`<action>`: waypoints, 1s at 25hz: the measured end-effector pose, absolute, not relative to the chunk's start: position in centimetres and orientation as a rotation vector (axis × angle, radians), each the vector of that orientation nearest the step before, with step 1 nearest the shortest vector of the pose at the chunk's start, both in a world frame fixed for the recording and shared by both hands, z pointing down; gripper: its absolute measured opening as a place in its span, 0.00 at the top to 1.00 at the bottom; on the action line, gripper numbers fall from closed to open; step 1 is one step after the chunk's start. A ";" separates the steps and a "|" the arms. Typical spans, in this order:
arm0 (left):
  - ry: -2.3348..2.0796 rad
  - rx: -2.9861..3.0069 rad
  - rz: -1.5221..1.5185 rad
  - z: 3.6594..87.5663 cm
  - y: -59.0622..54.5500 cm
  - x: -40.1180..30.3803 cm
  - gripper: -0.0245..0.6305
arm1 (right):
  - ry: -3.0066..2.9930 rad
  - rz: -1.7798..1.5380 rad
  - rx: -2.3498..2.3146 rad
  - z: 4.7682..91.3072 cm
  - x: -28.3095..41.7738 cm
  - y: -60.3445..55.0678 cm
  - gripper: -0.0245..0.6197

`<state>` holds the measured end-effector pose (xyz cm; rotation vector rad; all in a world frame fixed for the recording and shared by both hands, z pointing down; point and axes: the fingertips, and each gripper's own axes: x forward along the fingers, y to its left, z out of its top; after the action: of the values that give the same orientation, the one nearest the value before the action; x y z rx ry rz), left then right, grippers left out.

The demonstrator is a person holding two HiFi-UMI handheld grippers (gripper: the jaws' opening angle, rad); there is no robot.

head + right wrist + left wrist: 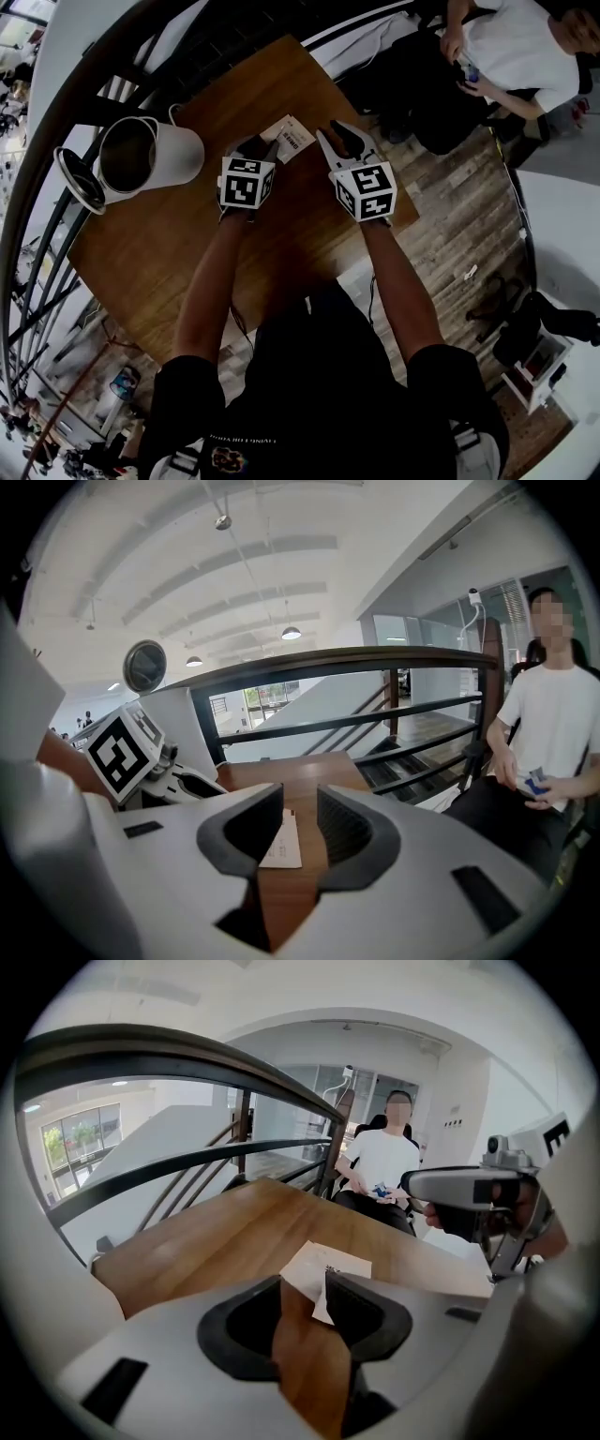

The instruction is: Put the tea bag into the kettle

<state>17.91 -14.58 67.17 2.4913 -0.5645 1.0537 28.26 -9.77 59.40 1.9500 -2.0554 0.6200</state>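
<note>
The tea bag (pixel 289 137), a flat pale paper packet with print, lies on the wooden table (pixel 187 253) near its far edge. My left gripper (pixel 258 145) hangs at the packet's near left corner. Seen in the left gripper view, its jaws (pixel 305 1288) stand apart over the wood, and the tea bag (pixel 337 1262) lies just ahead with one corner showing between the tips. My right gripper (pixel 339 139) is just right of the packet, open, with the tea bag (pixel 283 841) visible through the gap and nothing held. The white kettle (pixel 155 155) stands at the left, its lid (pixel 80 180) swung open.
A dark curved stair railing (pixel 56 112) runs close behind the kettle and the table's far side. A seated person in a white shirt (pixel 516 47) is beyond the table's far right corner. Plank flooring lies to the right of the table.
</note>
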 end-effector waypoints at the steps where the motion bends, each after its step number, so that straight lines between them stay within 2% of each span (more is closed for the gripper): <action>1: -0.560 2.491 1.051 67.2 -14.6 18.0 0.76 | -2.052 0.621 1.951 59.5 28.3 -9.7 0.79; 7: -0.570 2.516 1.055 66.8 -15.1 18.6 0.77 | -2.035 0.628 1.954 59.7 28.6 -9.4 0.79; 10: -0.581 2.538 1.057 66.6 -15.1 18.6 0.88 | -2.038 0.629 1.948 59.9 28.3 -9.4 0.79; 13: -0.585 2.549 1.055 66.3 -15.2 18.6 0.95 | -2.052 0.638 1.930 60.2 27.5 -9.6 0.79; 25: -0.556 2.640 0.979 62.3 -14.2 18.9 0.96 | -2.117 0.634 1.841 60.3 24.4 -10.0 0.79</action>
<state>18.94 -14.16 62.26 2.6403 -0.5564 0.9789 24.42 -9.99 60.28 1.8411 -2.1168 0.6341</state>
